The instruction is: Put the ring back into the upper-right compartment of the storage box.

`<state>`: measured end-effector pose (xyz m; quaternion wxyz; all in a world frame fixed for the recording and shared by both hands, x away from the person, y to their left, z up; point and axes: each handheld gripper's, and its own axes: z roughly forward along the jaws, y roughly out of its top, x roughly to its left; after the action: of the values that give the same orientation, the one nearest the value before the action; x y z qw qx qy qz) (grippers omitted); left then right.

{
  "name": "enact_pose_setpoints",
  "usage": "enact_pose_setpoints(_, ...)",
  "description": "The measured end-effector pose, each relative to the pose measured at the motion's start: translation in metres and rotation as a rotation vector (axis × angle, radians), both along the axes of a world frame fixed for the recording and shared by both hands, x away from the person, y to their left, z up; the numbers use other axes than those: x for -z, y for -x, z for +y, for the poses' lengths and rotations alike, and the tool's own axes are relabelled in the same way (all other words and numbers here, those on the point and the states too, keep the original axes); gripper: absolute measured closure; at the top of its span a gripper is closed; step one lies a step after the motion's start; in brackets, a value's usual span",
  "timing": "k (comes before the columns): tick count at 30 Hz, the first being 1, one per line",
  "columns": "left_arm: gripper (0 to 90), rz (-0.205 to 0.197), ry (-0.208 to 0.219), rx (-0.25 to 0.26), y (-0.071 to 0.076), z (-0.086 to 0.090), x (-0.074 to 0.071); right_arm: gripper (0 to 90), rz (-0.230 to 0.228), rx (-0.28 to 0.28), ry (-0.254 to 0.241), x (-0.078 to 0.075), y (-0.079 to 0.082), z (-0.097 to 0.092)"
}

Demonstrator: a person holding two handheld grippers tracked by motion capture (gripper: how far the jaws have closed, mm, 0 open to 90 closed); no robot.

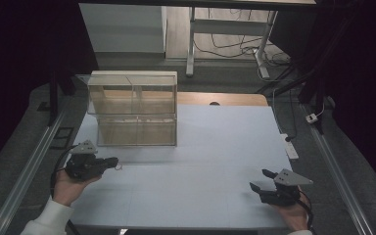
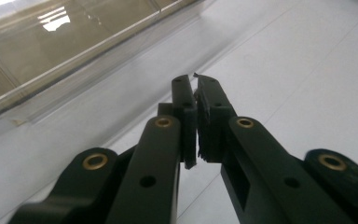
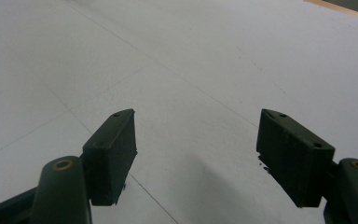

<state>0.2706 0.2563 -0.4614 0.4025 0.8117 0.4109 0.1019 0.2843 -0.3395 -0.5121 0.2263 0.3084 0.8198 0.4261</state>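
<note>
A hand at the table's front left holds my left gripper (image 1: 113, 161), which points right, a little in front of a clear plastic two-tier box (image 1: 133, 108). Its jaws are pressed together in the left gripper view (image 2: 196, 81), and a tiny thin sliver sticks out at their tips, too small to identify. The box (image 2: 51, 51) lies beyond them at the upper left. At the front right, another hand holds my right gripper (image 1: 259, 179), which stands open over the bare white table top (image 1: 210, 147) with nothing between its jaws (image 3: 196, 135).
The box stands at the table's back left, with a strip of bare wood (image 1: 225, 99) behind the white cover. Beyond the table's far edge are desk legs and cables (image 1: 235, 46) on the floor. A metal rail (image 1: 340, 171) runs along the right side.
</note>
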Motion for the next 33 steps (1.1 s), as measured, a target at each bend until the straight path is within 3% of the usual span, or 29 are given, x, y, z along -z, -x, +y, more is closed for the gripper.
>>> enact_pose_setpoints(19, 85.9, -0.100, 0.055, -0.005, 0.008, 0.000, -0.027, 27.8, 0.002, 0.004, 0.008, 0.001, 0.000, 0.000)
enact_pose_setpoints(33, 85.9, -0.166, 0.072, 0.000, 0.011, -0.005, -0.047, 27.8, 0.004, 0.005, 0.009, 0.001, 0.000, 0.000)
